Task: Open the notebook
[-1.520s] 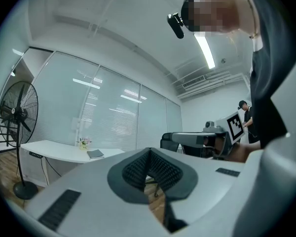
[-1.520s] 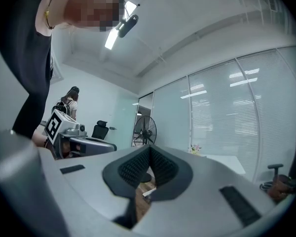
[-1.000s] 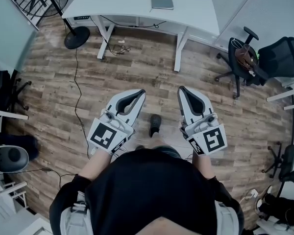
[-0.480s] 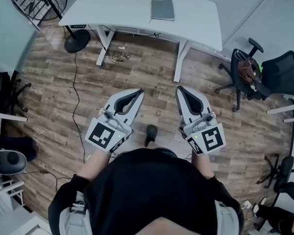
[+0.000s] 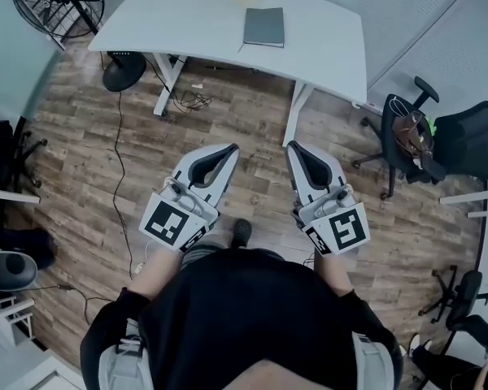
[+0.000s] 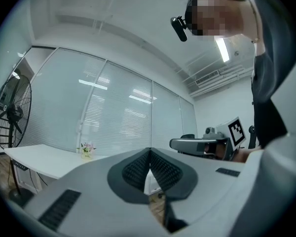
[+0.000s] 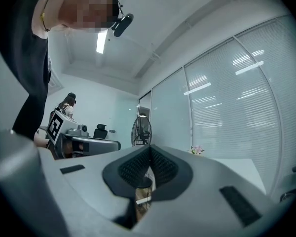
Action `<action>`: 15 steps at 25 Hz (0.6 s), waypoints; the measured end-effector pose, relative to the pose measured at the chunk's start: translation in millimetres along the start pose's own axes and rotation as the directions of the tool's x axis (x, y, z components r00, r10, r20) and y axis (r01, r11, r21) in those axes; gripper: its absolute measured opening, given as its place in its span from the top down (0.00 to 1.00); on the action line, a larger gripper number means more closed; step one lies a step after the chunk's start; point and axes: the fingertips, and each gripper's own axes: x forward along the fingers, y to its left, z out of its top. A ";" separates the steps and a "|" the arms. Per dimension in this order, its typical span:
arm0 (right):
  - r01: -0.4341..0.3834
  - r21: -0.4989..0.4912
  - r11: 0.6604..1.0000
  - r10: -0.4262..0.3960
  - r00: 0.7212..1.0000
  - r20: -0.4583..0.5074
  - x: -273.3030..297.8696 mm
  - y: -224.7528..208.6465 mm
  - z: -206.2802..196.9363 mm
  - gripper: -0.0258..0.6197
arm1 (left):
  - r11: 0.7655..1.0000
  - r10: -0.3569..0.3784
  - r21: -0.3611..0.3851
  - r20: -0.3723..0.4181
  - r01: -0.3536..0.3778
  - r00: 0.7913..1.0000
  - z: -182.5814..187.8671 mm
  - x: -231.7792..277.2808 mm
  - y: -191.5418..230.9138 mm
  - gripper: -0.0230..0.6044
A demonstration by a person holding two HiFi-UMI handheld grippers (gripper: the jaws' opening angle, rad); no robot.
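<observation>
Grey notebook (image 5: 263,27) lies closed on the white desk (image 5: 179,15) (left gripper (image 5: 231,148) and right gripper (image 5: 291,145) clenched, empty).

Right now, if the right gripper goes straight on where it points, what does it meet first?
Probably the white desk; the way to it looks free. The right gripper may instead pass just above its top: height is unclear.
</observation>
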 end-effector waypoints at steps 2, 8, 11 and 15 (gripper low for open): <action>0.001 0.007 1.000 -0.001 1.000 -0.013 4.6 -0.9 -5.1 0.95 | 1.000 -0.009 -0.023 -0.010 0.009 1.000 -2.5 3.0 1.5 0.95; 0.003 -0.008 1.000 -0.003 1.000 -0.020 14.6 -5.6 -4.5 0.95 | 0.999 -0.034 -0.024 0.006 0.034 0.999 2.1 22.0 9.2 0.95; 0.026 -0.011 1.000 -0.026 1.000 -0.014 12.5 -12.6 0.0 0.95 | 0.999 -0.045 -0.015 0.012 0.045 0.999 8.9 29.1 11.5 0.95; 0.046 -0.009 0.999 -0.046 0.999 -0.003 15.4 -17.8 1.8 0.95 | 0.998 -0.055 0.011 0.027 0.055 0.998 11.6 30.7 15.8 0.95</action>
